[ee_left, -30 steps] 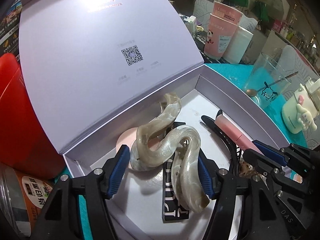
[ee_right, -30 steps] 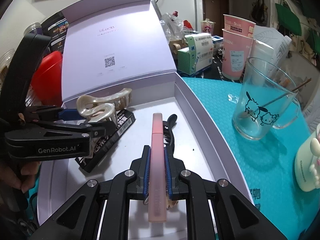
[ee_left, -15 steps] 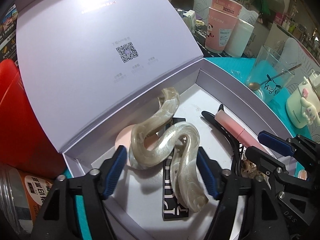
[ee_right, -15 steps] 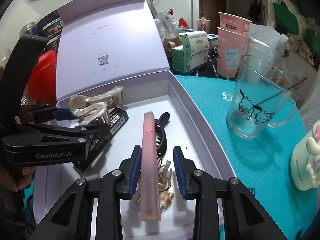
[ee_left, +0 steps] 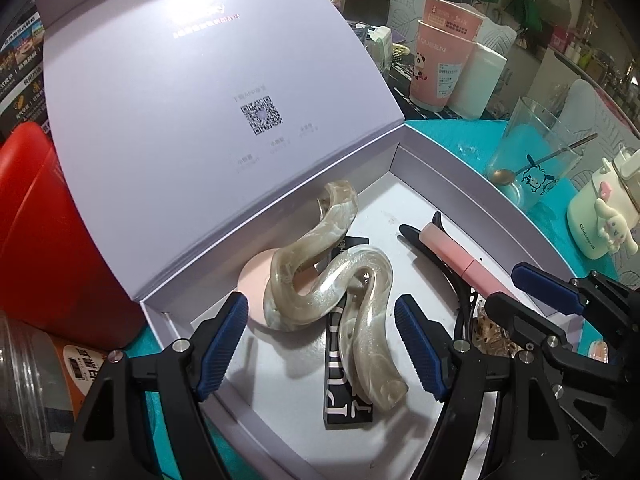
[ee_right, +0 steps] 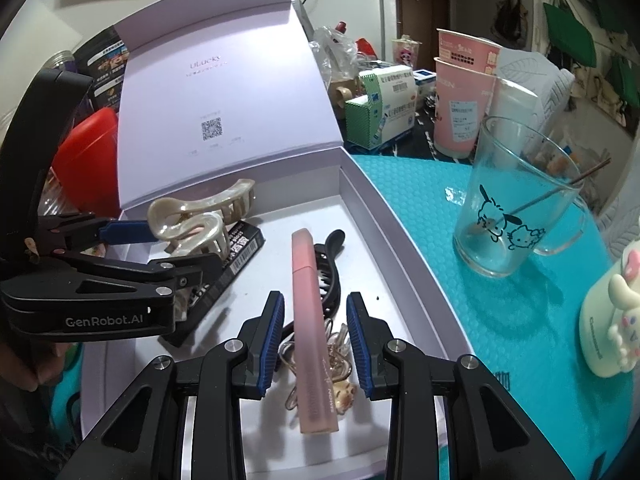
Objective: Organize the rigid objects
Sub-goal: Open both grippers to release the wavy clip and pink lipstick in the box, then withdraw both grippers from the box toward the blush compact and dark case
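left wrist view: left tongs (ee_left: 320, 344) stand wide apart, blue ribbed pads on either side of the pearly hair claw clip (ee_left: 336, 292), a clear gap each side, nothing gripped. the clip is glossy, marbled cream plastic, s-curved; its long axis runs from near the camera up toward the box's back wall. it lies on a flat black carton (ee_left: 346, 364) with pink lettering and partly over a round matte pink compact (ee_left: 254, 284). all sit inside the open lilac gift box (ee_left: 472, 200), smooth card, with a qr code inside its raised lid. right tongs (ee_left: 520, 292) enter at right, over the pink tube (ee_left: 464, 260).

right wrist view: right tongs (ee_right: 316, 336) part open, pads flanking the pink tube (ee_right: 310, 320) without pressing it, holding nothing. the tube is slim, frosted, square-edged; it lies in the box with its long axis pointing away from the camera, across a black plastic clip (ee_right: 330, 268) and a gold wire hair clip (ee_right: 340, 364). left tongs (ee_right: 160, 248) at left straddle the hair claw clip (ee_right: 200, 220). a cartoon-print drinking glass (ee_right: 516, 208) with a spoon stands on the teal bumpy desk (ee_right: 440, 216), right of the box (ee_right: 384, 216).
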`<act>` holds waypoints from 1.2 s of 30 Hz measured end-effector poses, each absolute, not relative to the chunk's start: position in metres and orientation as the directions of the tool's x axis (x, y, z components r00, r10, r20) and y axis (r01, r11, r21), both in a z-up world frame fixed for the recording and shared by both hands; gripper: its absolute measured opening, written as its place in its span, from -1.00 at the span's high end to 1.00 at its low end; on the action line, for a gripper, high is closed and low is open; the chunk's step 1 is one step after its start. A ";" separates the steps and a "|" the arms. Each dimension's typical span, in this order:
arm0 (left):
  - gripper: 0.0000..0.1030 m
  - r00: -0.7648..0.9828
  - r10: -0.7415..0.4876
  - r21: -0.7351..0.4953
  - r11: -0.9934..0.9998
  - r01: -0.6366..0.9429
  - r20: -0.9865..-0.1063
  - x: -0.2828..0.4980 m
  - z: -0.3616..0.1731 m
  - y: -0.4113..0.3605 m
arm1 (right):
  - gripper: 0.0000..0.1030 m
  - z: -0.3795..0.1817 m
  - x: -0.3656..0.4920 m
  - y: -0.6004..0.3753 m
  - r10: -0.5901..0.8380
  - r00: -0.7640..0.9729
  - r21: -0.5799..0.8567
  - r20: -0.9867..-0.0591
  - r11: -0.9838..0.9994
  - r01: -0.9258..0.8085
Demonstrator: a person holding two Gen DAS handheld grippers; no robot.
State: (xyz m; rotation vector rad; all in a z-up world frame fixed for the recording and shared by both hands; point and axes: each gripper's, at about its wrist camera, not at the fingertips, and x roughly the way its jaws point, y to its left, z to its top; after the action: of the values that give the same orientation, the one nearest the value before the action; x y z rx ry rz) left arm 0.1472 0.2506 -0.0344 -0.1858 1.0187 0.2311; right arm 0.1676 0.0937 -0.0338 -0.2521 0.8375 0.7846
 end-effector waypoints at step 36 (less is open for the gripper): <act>-0.59 0.723 0.087 -0.028 0.989 -0.145 -0.685 0.077 0.080 0.189 | -0.13 0.072 0.086 0.018 0.522 0.607 0.023 -0.599 0.769 -0.639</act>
State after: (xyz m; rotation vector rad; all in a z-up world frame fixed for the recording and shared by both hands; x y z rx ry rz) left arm 0.0773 0.1894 0.0797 -0.0812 0.7517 0.1282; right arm 0.0864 0.0179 0.0717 -0.2017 0.6245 0.6766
